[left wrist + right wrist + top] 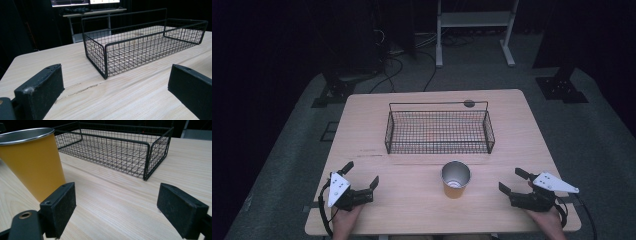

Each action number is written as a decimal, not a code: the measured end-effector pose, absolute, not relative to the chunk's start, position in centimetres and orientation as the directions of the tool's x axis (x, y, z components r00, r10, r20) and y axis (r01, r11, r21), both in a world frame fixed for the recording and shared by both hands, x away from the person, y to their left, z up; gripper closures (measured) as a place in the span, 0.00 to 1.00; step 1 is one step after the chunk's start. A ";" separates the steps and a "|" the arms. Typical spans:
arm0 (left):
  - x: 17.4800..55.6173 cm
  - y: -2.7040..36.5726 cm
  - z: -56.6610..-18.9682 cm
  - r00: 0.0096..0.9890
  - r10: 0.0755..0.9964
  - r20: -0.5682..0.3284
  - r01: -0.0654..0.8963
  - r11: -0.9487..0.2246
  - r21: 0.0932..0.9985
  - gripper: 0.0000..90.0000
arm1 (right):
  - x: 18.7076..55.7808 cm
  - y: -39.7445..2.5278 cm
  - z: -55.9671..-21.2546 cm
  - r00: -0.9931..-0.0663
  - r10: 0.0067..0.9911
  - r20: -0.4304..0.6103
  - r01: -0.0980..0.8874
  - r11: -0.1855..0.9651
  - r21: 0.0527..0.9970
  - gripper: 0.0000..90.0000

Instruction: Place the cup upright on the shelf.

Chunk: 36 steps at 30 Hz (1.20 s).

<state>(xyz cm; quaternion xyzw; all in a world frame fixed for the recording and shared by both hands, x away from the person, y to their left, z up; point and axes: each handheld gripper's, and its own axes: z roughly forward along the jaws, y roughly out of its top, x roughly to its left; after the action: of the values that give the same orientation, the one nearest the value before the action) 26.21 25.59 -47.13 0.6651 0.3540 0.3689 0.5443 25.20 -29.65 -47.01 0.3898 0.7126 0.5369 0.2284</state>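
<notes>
I hold my left gripper (361, 176) low at the near left of the table (362, 130), its jaws wide apart with nothing between them. My right gripper (514, 181) sits at the near right, jaws spread just as wide and likewise bare.

Between my two hands, a little ahead of them, stands the cup (456, 179), upright, orange on the outside with a silvery metal rim and lining. From above I look down into its mouth; the inside looks bare metal, with an orange patch low down that I cannot make out, so I cannot tell for sure what lies at the bottom. In my right gripper view the cup (35, 160) is close on the left, just beyond my left-hand jaw and apart from it, and its left side is cut off by the edge.

Beyond the cup sits the wire basket (439, 146), black, long and shallow, with a thin rail standing above its far side. Through the mesh I see only the table's wood; there is a faint orange speck near its middle, too small to identify. In my left gripper view the basket (105, 53) runs off toward the right.

The room beyond the table is dark; cables (388, 67) and a white frame (474, 30) show dimly on the floor.
</notes>
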 end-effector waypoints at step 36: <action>26.1 25.6 -47.1 0.486 0.868 0.105 0.062 -0.154 0.986 0.00 | 24.8 -25.5 -46.3 -0.678 0.733 0.049 0.285 0.201 0.937 0.16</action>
<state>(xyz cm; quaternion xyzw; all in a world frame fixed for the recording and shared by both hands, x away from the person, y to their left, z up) 26.06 25.59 -47.15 0.6650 0.3495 0.3673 0.5484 24.75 -25.54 -46.28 0.3413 0.7458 0.5319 0.2108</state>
